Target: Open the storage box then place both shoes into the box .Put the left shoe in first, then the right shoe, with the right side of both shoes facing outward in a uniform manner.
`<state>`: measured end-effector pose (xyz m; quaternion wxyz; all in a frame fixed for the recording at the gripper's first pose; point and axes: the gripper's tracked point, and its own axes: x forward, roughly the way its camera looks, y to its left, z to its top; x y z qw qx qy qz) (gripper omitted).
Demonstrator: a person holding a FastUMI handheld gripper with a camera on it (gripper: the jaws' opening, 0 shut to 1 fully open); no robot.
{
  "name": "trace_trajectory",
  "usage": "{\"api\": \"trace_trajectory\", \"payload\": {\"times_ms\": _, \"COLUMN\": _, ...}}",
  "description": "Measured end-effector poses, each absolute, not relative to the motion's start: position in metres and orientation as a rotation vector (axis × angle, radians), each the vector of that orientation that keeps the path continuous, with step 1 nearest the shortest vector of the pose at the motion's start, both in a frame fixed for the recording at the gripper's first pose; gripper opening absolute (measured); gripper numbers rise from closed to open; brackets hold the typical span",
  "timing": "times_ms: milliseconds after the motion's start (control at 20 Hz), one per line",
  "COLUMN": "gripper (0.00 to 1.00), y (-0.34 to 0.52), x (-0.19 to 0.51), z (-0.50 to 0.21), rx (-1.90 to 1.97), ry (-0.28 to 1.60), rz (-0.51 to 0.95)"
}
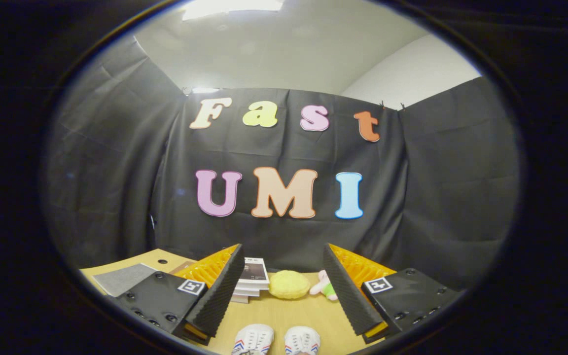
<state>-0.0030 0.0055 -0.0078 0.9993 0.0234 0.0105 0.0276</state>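
Black cloth walled the booth behind a pale wooden table (284, 315), and over that table the gripper (284, 291) hung with its jaws spread wide apart, holding nothing. Between the fingers and close under them sat the pair of white shoes (276, 340), toes pointing ahead, side by side and nearly touching. Beyond the jaws lay a yellow round cushion (289, 284), with a stack of booklets (252, 281) just to its left and a small plush toy (324, 286) to its right. No storage box could be made out, so the opening step looked not yet begun; doing it well would likely mean finding the lid first and leaving the shoes undisturbed.
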Motion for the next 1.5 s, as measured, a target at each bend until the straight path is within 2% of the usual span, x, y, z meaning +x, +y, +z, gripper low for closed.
{"api": "trace_trajectory", "payload": {"times_ms": 850, "gripper": 1.00, "y": 0.106, "x": -0.036, "z": -0.099, "rx": 0.583, "ry": 0.399, "rz": 0.402}}
{"api": "trace_trajectory", "payload": {"times_ms": 1500, "gripper": 0.99, "y": 0.193, "x": -0.099, "z": -0.198, "rx": 0.939, "ry": 0.859, "rz": 0.588}}
